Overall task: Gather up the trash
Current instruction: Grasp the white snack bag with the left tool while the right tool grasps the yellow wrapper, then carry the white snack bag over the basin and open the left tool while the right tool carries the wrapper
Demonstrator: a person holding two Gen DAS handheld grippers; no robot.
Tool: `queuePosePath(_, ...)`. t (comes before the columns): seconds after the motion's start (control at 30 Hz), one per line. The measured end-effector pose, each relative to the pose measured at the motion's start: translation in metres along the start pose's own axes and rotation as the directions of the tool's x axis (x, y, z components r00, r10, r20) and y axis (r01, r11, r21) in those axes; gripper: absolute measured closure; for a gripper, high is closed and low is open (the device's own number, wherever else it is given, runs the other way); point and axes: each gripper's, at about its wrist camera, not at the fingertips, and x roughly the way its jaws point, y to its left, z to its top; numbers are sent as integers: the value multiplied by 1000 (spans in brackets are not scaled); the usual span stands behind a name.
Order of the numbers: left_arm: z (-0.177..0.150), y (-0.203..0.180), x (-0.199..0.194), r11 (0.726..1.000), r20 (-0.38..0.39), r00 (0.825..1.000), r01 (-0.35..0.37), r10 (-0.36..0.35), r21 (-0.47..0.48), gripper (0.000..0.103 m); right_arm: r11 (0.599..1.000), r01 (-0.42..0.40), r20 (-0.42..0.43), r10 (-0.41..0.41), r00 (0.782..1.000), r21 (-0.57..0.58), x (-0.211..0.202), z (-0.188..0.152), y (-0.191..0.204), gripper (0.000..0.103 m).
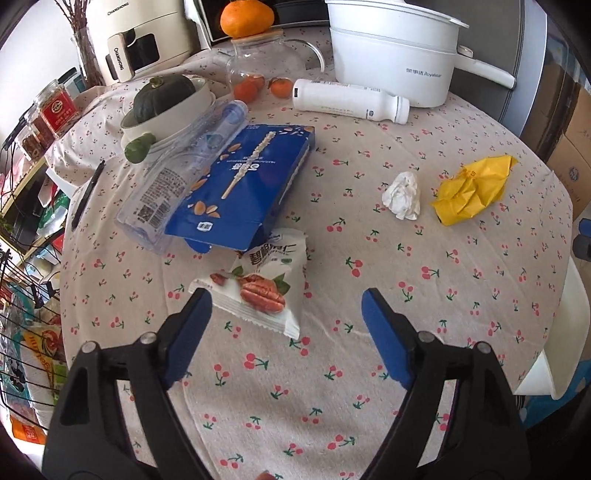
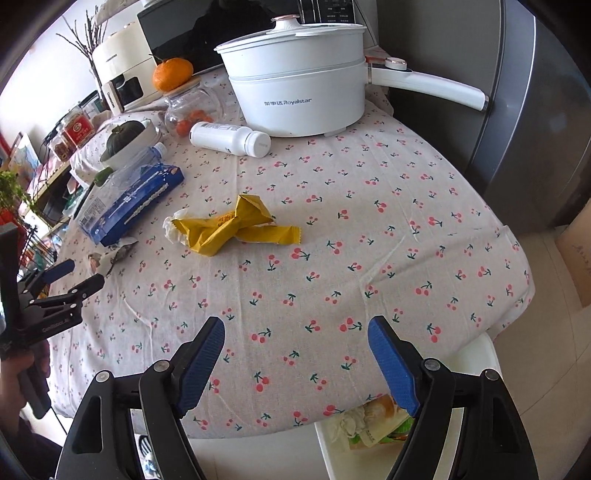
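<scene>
1. Hovering over the near part of the table, the left gripper (image 1: 284, 295) has its blue-padded jaws spread wide and holds nothing; its left finger (image 1: 192, 325) is at the near corner of the pecan snack packet (image 1: 258, 288), though I cannot tell whether it touches.
2. The right gripper (image 2: 297, 328) is likewise spread wide and empty above the cherry-print tablecloth (image 2: 369, 240) near the table's front edge.
3. The pecan snack packet lies flat on the cloth, its far end just at the near edge of the blue biscuit box (image 1: 243, 188).
4. The blue biscuit box rests partly over a clear plastic bottle (image 1: 173, 177) lying on its side toward the table's left edge.
5. A crumpled white tissue (image 1: 402, 195) sits mid-table, with a crumpled yellow wrapper (image 1: 472, 188) just beside it toward the right edge.
6. A white bottle (image 1: 351, 101) lies on its side near the far edge, in front of the white electric pot (image 1: 395, 59).
7. At the far left stand a bowl (image 1: 173, 118) carrying a green squash (image 1: 162, 96), and a glass jar (image 1: 258, 66) with an orange (image 1: 246, 16) on its lid.
8. Below the table's front edge, the right wrist view shows a white bin (image 2: 354, 446) with trash inside.
</scene>
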Motion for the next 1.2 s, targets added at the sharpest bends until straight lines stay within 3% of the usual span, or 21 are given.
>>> queuePosePath(0.13,4,4,21,1000,-53,999,2,-2,-1,39,1000,-9,-9,9,1000,10,7,3,-1,21)
queuePosePath(0.23,2,12,32,997,-105,993,50,-55,-52,73,1000,-8,-11,8,1000,15,10,5,-2,21)
queuePosePath(0.3,1,15,34,996,-111,991,63,-70,-67,78,1000,-8,-9,8,1000,19,10,6,-2,21)
queuePosePath(0.37,-1,15,32,995,-113,991,70,-77,-68,90,1000,-18,-3,18,1000,22,9,8,-2,21)
queuePosePath(0.47,-3,17,26,993,-106,989,90,-99,-82,98,998,-45,12,44,999,39,7,17,-2,21)
queuePosePath(0.8,-10,8,-5,980,-63,981,177,-183,-85,99,977,-174,52,169,984,126,33,52,17,22)
queuePosePath(1.03,-15,6,-11,974,-65,976,200,-208,-107,99,963,-204,27,202,979,177,76,60,35,47)
queuePosePath(1.1,-17,7,-12,973,-66,975,202,-210,-115,99,961,-202,25,201,979,190,84,62,35,58)
queuePosePath(1.17,-17,8,-13,971,-64,975,203,-212,-125,99,957,-217,24,216,976,195,89,61,32,90)
queuePosePath(1.2,-17,9,-14,970,-62,975,204,-214,-132,99,954,-225,21,226,974,196,90,61,31,96)
